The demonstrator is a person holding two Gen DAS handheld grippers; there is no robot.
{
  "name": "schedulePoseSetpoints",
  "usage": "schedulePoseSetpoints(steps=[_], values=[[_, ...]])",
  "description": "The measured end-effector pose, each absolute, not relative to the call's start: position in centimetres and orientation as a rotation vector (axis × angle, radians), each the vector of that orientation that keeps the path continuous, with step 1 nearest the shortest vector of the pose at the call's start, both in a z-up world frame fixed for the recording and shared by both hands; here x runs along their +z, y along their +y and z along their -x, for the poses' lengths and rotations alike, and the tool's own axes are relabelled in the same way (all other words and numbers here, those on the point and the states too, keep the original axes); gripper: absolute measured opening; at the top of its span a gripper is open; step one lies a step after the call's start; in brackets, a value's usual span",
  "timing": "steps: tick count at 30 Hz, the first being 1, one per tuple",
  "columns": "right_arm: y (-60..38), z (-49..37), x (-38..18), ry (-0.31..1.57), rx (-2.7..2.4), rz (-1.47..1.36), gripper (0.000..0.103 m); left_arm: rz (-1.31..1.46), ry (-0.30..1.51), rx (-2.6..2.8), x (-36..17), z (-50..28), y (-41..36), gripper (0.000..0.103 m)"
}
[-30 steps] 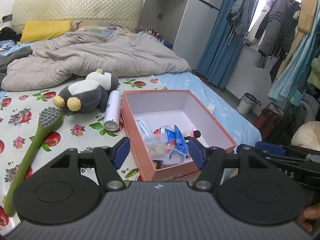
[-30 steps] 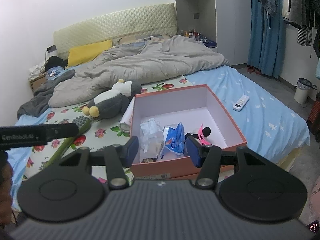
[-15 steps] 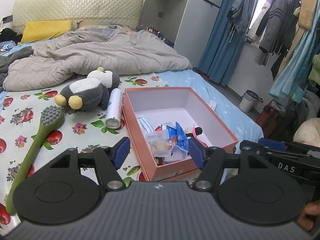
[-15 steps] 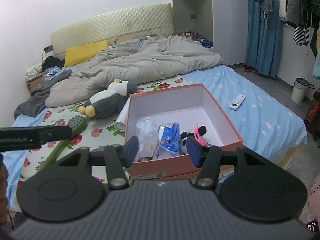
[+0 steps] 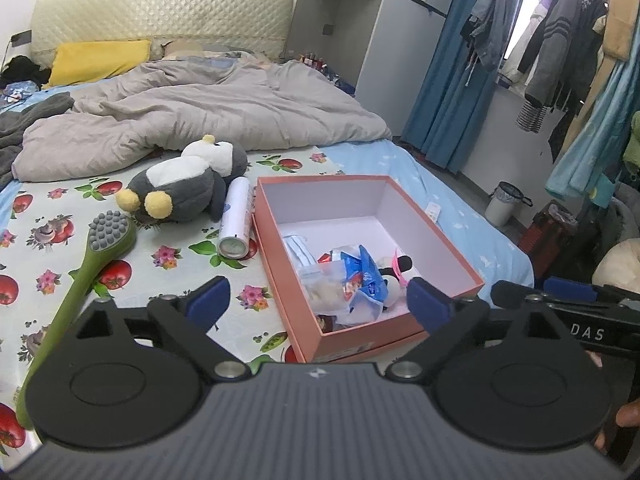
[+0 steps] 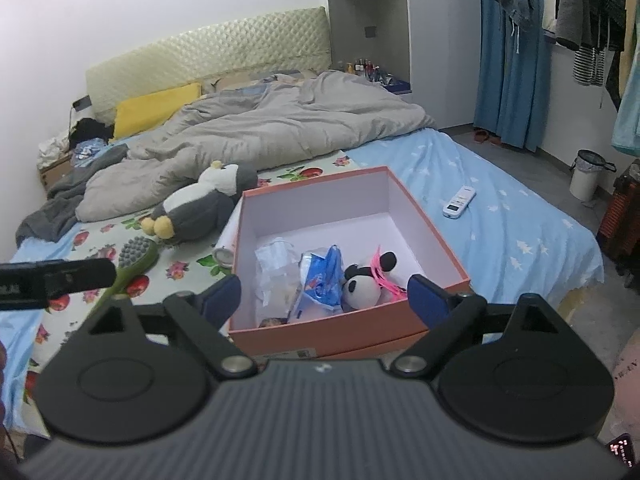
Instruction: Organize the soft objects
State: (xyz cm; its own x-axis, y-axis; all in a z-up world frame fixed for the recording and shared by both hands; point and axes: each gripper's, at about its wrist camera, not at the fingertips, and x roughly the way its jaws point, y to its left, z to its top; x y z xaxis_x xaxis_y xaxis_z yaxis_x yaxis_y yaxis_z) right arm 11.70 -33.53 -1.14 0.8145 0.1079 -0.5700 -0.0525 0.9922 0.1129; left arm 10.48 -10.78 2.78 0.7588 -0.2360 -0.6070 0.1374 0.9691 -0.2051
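Two grippers are in your hands, and both are opening as you hold them above the near edge of the bed (image 5: 460, 208). A second ago the fingers of each stood about half spread; now the left gripper (image 5: 316, 300) and the right gripper (image 6: 324, 296) have their blue fingers spread wide, with nothing pinched between them. Neither one touches anything.

Ahead of you sits an open orange box (image 5: 436, 236) on the bed. Inside it, at the near end, lie a small panda plush (image 6: 362, 288), a blue packet (image 6: 320, 280) and some clear plastic bags (image 6: 274, 268). The far half of the box is bare.

Left of the box, on the fruit-print sheet (image 5: 48, 236), lies a grey and white penguin plush (image 5: 180, 188), on its side, well outside the box. A white spray can (image 5: 236, 220) lies between the penguin and the box wall, just beside both. A green long-handled brush (image 5: 96, 256) lies nearer to you on the left. A grey duvet (image 5: 208, 116) is bunched up behind them, and a white remote (image 6: 459, 201) rests on the blue sheet to the right.

The widening fingers suggest you are readying for a grasp. The penguin looks like the soft thing not yet put away; it is bulky, so it will likely need the full spread, and the can beside it could get knocked.
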Motion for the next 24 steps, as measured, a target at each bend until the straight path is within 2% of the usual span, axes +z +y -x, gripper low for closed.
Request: schedulePoseSetpoints(steps=[5, 24], values=[[-33.61, -11.47, -1.03, 0.597, 0.090, -0.093, 0.092, 0.140, 0.697, -0.189, 2.57, -10.75, -10.76, 0.102], [-33.59, -11.32, -1.08, 0.594, 0.087, -0.089, 0.092, 0.131, 0.727, -0.179, 2.32, -11.06, -10.85, 0.103]])
